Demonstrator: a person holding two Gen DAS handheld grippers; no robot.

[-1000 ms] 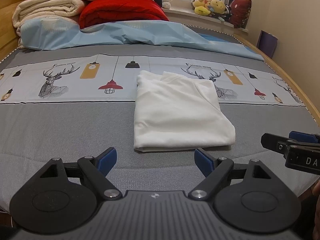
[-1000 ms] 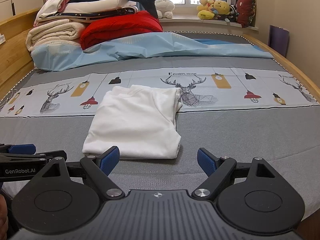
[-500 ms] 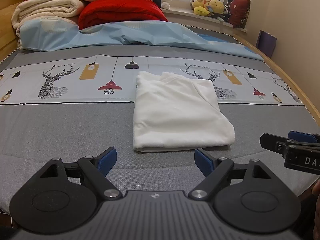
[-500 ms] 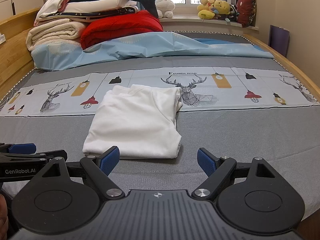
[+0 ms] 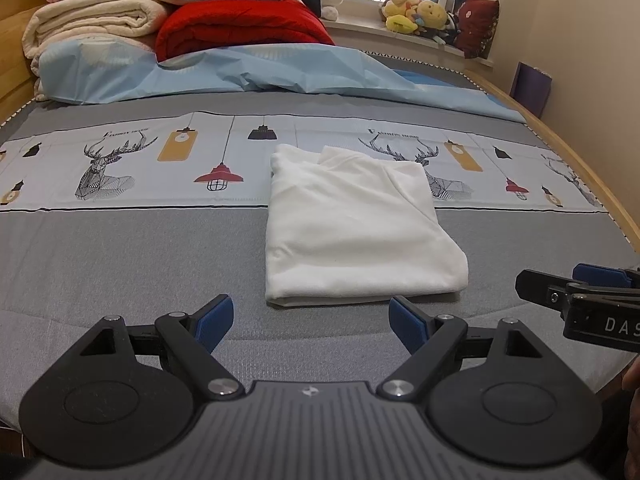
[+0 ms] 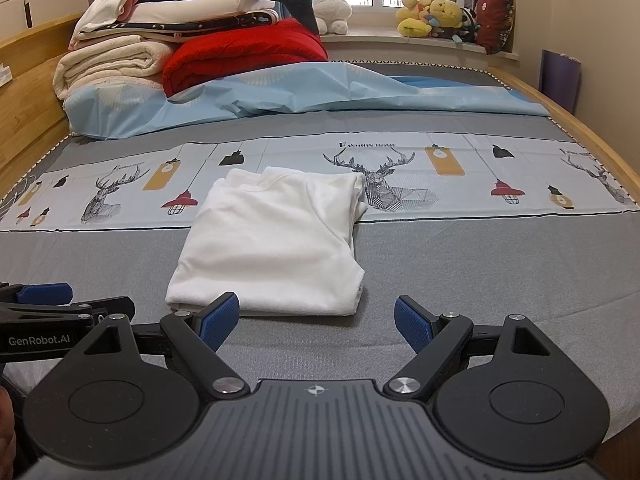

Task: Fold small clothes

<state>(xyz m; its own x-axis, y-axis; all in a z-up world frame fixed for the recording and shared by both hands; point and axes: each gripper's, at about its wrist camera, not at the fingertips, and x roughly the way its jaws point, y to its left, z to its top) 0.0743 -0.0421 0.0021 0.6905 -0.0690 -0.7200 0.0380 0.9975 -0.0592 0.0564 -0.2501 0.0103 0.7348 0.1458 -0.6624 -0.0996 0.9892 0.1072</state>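
Observation:
A white garment lies folded into a flat rectangle on the grey bed cover, its far end on the printed deer band; the right wrist view shows the same garment slightly left of centre. My left gripper hovers open just short of its near edge, nothing between the blue pads. My right gripper is open too, its left pad close to the garment's near edge without gripping it. In the left wrist view the right gripper pokes in side-on from the right.
Stacked blankets, a red quilt and a light blue sheet fill the head of the bed. Plush toys sit on the windowsill. A wooden bed rail runs along the right, a wall beyond it.

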